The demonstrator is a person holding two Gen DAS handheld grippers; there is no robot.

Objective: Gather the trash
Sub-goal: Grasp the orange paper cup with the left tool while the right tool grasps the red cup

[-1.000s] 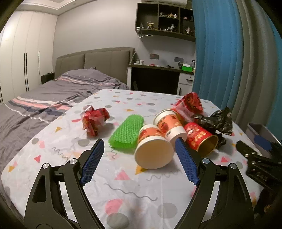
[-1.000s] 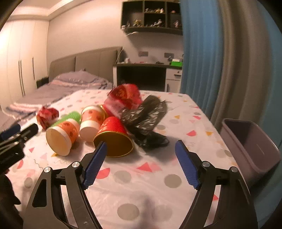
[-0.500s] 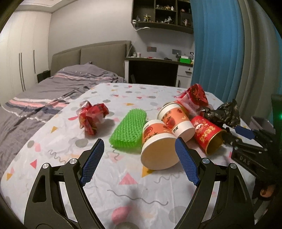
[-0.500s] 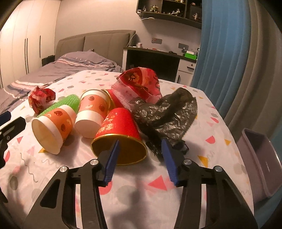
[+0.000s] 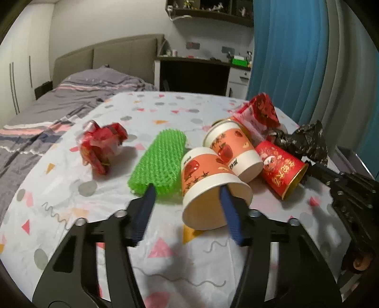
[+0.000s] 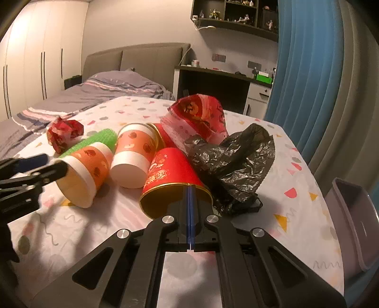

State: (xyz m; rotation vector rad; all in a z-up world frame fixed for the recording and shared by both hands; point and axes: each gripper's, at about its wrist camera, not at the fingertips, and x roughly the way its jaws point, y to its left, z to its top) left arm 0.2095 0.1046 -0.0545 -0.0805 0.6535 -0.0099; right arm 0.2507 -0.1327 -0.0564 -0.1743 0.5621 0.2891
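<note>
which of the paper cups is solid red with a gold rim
The red cup lying beside the black bag; the two other cups are orange-patterned with white bands.

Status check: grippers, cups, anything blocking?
Left gripper closing, near orange cup wall between fingers. Right gripper shut on red cup rim. Green mesh beside left finger.

Grey bin (image 6: 355, 227) cut off at the frame's right edge — shelf figurines (image 6: 241, 16) too small to tell.
</note>
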